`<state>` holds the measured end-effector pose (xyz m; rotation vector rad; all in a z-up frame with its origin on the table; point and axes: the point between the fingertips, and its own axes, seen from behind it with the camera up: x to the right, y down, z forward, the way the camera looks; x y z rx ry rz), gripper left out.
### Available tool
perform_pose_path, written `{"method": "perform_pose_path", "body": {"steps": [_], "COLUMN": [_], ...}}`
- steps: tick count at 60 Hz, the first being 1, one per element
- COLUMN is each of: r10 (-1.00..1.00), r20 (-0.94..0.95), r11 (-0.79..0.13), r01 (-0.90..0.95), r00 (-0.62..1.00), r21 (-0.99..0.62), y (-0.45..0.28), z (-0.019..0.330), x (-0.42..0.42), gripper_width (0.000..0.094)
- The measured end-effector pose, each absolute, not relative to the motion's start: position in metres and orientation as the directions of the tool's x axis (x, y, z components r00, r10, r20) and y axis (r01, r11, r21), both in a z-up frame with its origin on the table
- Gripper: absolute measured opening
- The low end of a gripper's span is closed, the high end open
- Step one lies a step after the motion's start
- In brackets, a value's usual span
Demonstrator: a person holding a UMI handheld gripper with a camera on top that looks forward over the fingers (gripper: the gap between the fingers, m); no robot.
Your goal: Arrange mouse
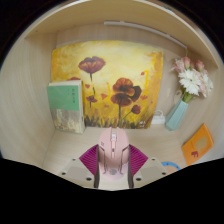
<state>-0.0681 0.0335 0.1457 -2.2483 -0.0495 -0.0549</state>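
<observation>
A pale pink computer mouse [113, 150] sits between my two fingers, its nose pointing away toward the back of the desk. The magenta pads [92, 158] press against both of its sides with no gap showing. My gripper [113, 163] is shut on the mouse, low over the cream desk top [40, 145]. I cannot tell whether the mouse's underside touches the desk.
A flower painting [110, 85] leans against the back wall. A green book [66, 105] stands at its left. A teal vase with pink and white flowers [180, 105] stands at its right. An orange card [197, 143] and a small blue-orange object [170, 166] lie to the right.
</observation>
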Motion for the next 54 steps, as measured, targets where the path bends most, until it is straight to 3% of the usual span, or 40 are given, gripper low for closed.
{"method": "perform_pose_path", "body": {"steps": [8,16,21,37,45,54], "r10": [-0.015,-0.049,-0.046,-0.018,0.027,0.025], "r20": [0.104,0.146,0.132,0.032,0.024,0.017], "r11": [-0.540,-0.527,-0.559,-0.748,-0.789,-0.781], "r01": [0.079,0.098,0.084,0.008,0.037,0.030], "r00": [0.994,0.988,0.990,0.999,0.999,1.000], "r21": [-0.838,-0.844,-0.825,-0.663,-0.614,-0.624], "y": [0.024,-0.002,-0.021,-0.073,-0.087,-0.085], "z": [0.215,0.224,0.194,0.025,-0.014,-0.014], "x": [0.020,0.109,0.150,0.184,0.175,0.174], "gripper_width": [0.0390,0.0390,0.0389,0.0389,0.0390,0.0417]}}
